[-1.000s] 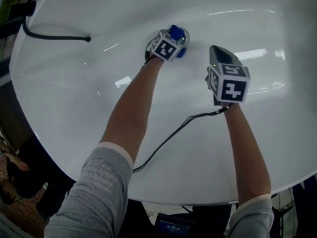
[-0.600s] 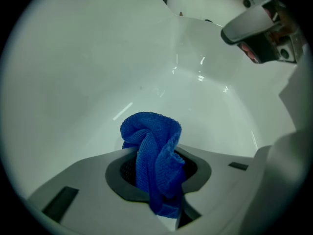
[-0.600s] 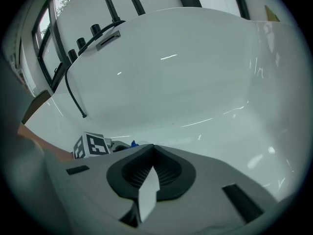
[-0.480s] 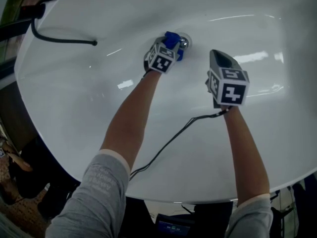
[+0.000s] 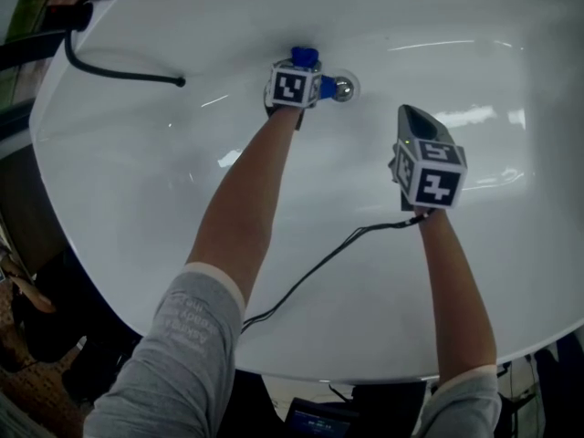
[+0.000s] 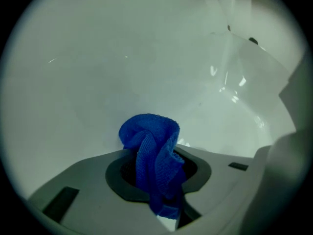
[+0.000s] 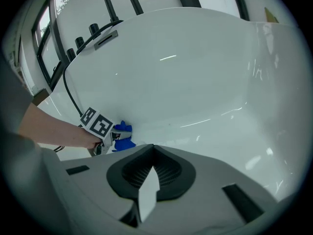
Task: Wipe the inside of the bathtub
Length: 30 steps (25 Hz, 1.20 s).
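Observation:
The white bathtub (image 5: 164,181) fills the head view. My left gripper (image 5: 304,69) reaches to the tub's far floor, shut on a bunched blue cloth (image 5: 304,57) that presses against the white surface. In the left gripper view the blue cloth (image 6: 154,148) sticks up from between the jaws of the left gripper (image 6: 159,168). The chrome drain (image 5: 343,88) lies just right of it. My right gripper (image 5: 412,115) hovers above the tub floor to the right, holding nothing. In the right gripper view its jaws meet with nothing between them, and the left gripper (image 7: 115,137) and the cloth (image 7: 123,136) show at left.
A black hose (image 5: 119,73) lies over the tub's far left rim. A thin black cable (image 5: 319,258) runs from the right gripper across the near tub wall. Black bars (image 7: 105,4) stand behind the tub.
My left gripper has slid the cloth farther away and slightly left, off the drain, which now shows to its right. The right gripper has drifted a little right and nearer.

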Available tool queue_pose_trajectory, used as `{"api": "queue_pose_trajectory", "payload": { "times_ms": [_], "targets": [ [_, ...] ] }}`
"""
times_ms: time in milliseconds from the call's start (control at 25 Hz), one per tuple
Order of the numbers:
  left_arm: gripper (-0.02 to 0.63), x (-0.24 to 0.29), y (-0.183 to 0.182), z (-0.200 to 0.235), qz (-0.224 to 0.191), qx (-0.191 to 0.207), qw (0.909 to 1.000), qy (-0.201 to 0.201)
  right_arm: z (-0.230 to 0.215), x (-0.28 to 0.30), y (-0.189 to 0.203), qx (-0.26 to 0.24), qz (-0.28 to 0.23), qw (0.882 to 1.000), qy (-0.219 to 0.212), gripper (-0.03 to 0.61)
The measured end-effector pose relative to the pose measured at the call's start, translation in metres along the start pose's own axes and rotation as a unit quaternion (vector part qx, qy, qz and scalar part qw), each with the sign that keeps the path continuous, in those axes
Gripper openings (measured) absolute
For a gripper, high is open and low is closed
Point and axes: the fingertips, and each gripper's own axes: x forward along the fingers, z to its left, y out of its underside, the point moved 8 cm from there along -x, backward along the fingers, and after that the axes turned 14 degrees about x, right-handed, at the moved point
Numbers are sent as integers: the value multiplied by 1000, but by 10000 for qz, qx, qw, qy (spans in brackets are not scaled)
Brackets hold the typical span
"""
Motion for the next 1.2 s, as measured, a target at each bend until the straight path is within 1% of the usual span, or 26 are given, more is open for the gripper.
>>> {"api": "queue_pose_trajectory", "payload": {
  "times_ms": [80,160,200,280,360,480,680,880,1000,1200],
  "targets": [
    [100,-5,-18,6,-244,-281,9993,85,0,-3,-4,16,-58,10000,7,11],
    [98,-11,-25,6,-251,-402,9988,142,4,-5,-8,44,-108,9999,-6,11],
    [98,-15,-25,7,-253,-406,9988,64,7,-7,-10,41,-131,9999,-28,11],
    [97,-21,-29,12,-329,-375,9987,-105,13,-10,-14,3,-176,9998,-83,11],
    [97,-28,-37,13,-411,-350,9985,-112,17,-13,-17,-4,-207,9997,-109,11],
    [97,-41,-49,19,-461,-204,9986,-158,24,-19,-21,29,-217,9997,-121,11],
    [97,-70,-72,26,-558,-255,9981,-13,39,-37,-32,1,-293,9994,-175,11],
    [97,-99,-93,31,-509,-216,9982,217,57,-57,-46,47,-380,9990,-248,11],
    [97,-118,-108,37,-505,-174,9985,156,65,-63,-53,42,-339,9991,-239,11],
    [97,-154,-134,43,-648,-47,9979,26,78,-83,-66,88,-340,9992,-213,11]
  ]
}}
